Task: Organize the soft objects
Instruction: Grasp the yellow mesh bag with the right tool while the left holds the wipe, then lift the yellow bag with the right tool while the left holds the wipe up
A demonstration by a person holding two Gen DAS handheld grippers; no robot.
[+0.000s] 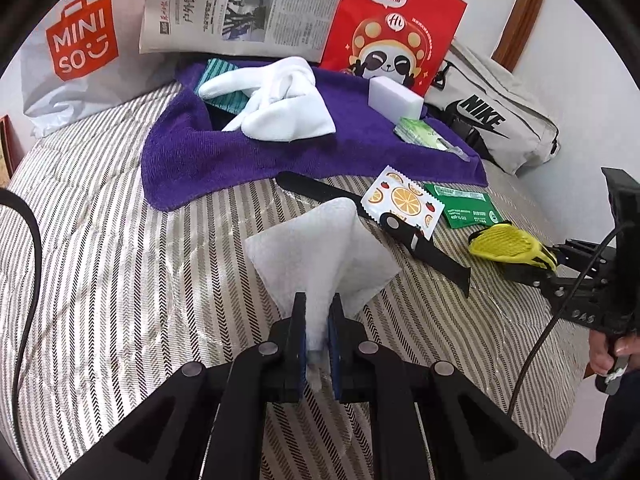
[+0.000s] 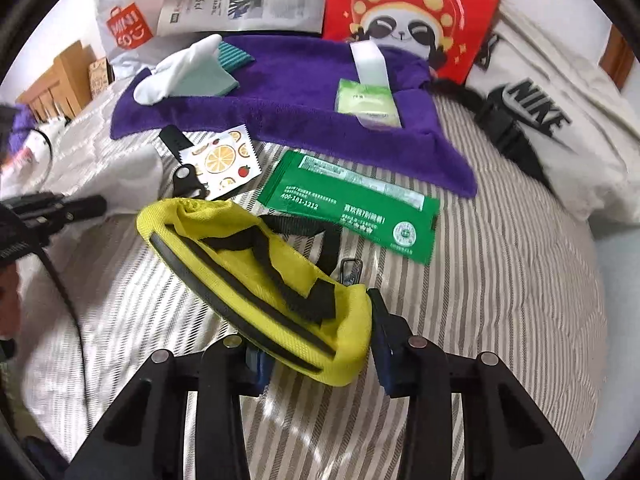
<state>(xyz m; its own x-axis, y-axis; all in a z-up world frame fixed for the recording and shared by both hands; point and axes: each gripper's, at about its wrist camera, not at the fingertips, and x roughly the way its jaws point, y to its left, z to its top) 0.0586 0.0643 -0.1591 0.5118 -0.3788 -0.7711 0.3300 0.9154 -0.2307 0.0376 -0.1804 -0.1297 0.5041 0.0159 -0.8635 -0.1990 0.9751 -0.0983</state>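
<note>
White tissue [image 1: 320, 252] stands pinched between the pressed-together fingers of the left gripper [image 1: 318, 344], lifted just above the striped bedcover [image 1: 120, 260]. Off to its right, the right gripper [image 2: 316, 344] clamps one end of a yellow mesh pouch [image 2: 256, 280], which seems to sag onto the cover. Beyond them a purple towel [image 1: 240, 160] carries white gloves [image 1: 280, 100], a white sponge block [image 1: 394, 98] and a green tissue pack [image 1: 420, 132]. A fruit-print sachet [image 1: 402, 200] lies beside a green packet [image 2: 352, 204].
</note>
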